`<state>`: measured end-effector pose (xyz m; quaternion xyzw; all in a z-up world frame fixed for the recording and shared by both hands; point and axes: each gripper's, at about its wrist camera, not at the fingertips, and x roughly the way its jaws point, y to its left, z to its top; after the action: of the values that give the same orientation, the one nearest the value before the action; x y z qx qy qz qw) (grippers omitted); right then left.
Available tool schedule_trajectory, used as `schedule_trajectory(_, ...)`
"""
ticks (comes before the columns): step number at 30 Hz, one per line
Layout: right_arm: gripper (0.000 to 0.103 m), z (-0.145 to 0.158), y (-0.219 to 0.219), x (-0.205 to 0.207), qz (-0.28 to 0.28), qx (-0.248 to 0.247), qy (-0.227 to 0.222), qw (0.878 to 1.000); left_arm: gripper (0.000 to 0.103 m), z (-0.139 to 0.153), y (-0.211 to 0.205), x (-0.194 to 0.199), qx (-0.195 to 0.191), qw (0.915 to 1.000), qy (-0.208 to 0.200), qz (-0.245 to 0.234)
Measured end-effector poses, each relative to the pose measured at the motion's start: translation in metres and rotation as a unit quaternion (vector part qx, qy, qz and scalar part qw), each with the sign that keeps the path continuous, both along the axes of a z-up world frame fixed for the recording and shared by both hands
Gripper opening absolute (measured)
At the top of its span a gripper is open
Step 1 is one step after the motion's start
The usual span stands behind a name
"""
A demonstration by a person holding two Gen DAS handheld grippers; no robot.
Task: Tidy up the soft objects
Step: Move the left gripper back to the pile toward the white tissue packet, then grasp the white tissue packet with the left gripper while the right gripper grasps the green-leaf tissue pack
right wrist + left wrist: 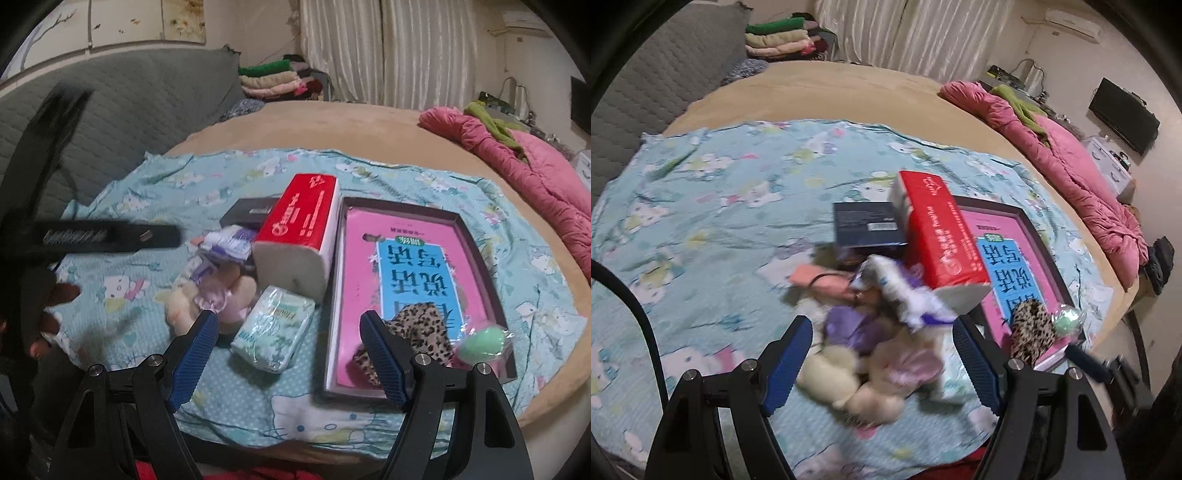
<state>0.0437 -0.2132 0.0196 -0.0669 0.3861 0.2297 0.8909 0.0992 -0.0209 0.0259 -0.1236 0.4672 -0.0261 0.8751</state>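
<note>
Lying between left tool (882, 363) fingers — plush toy (857, 369), untouched

Dim, warm indoor light, even, no hard shadows or glare. Strong fisheye bending with black vignette at edges. Motion blur on plush toy (849, 354) and the left gripper (92, 236) in the right wrist view.

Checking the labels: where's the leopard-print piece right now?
The leopard-print piece lies in the shallow box, near corner, on the pink book, beside the green egg-shaped toy; right wrist view, lower right.
</note>
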Motion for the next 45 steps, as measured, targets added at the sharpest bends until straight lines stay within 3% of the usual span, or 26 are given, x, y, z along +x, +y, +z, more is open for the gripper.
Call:
schedule_trajectory(8,0.080,-0.015,0.007,0.008,0.006,-0.007,0.013,1.000,0.076,-0.020,-0.006,0.033,-0.031,0.9991,0.028,-0.005)
schedule_trajectory(14,0.080,-0.036,0.026,0.014,0.027,-0.030,0.029,0.999,0.060,-0.033,-0.005,0.046,-0.046,0.9979,0.046,-0.006)
schedule_trajectory(19,0.080,-0.050,0.037,0.020,0.029,-0.048,0.048,0.997,0.037,-0.044,0.000,0.051,-0.085,0.9943,0.064,-0.011)
schedule_trajectory(36,0.080,-0.074,0.050,0.034,0.022,-0.077,0.064,0.995,0.025,-0.049,0.007,0.046,-0.109,0.9928,0.046,-0.017)
schedule_trajectory(45,0.066,-0.083,0.053,0.042,0.033,-0.079,0.068,0.994,0.025,-0.042,0.014,0.033,-0.115,0.9929,0.028,-0.014)
